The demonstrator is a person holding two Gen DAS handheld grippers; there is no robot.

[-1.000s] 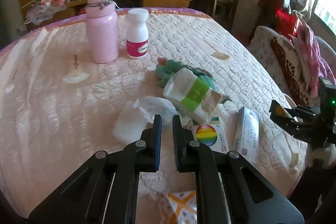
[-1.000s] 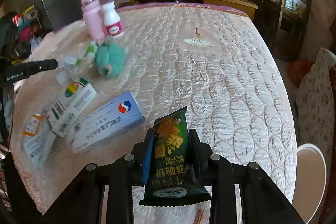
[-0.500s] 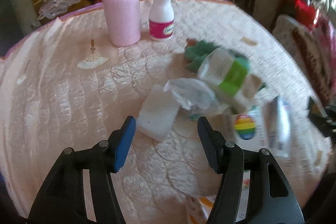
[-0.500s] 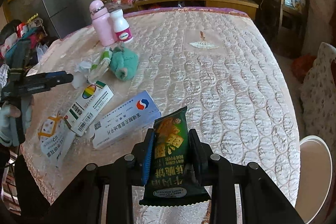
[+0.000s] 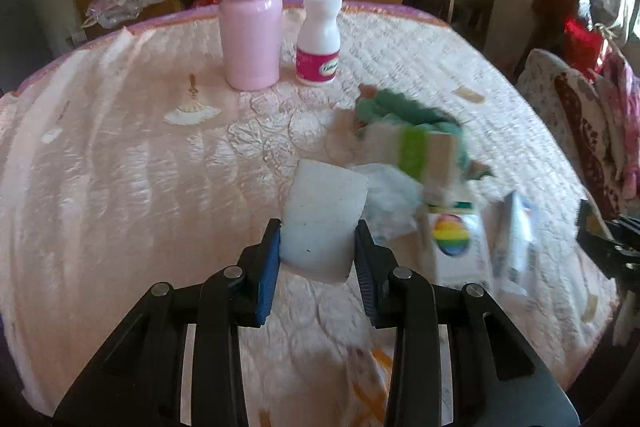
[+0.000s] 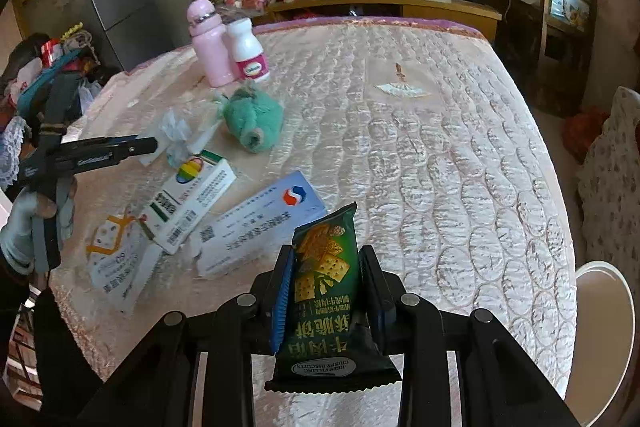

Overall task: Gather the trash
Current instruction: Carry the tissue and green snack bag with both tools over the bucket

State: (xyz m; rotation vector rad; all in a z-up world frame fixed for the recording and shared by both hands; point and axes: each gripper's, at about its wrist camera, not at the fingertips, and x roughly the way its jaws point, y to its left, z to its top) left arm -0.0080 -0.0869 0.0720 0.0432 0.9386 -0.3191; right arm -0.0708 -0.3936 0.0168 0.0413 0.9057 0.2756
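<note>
Clamping 1 white tissue (image 5: 322,227), left gripper (image 5: 317,255); right gripper (image 6: 326,291) pinches 1 biscuit packet (image 6: 326,291), 3 boxes (image 6: 256,223) nearby

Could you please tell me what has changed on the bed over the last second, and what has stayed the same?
The left gripper opened, moved forward over the quilt and now has its fingers on either side of the white tissue piece; whether they press it yet is unclear. The right gripper kept its hold on the green biscuit wrapper. The pink bottle, white pill bottle and boxes did not move.
</note>
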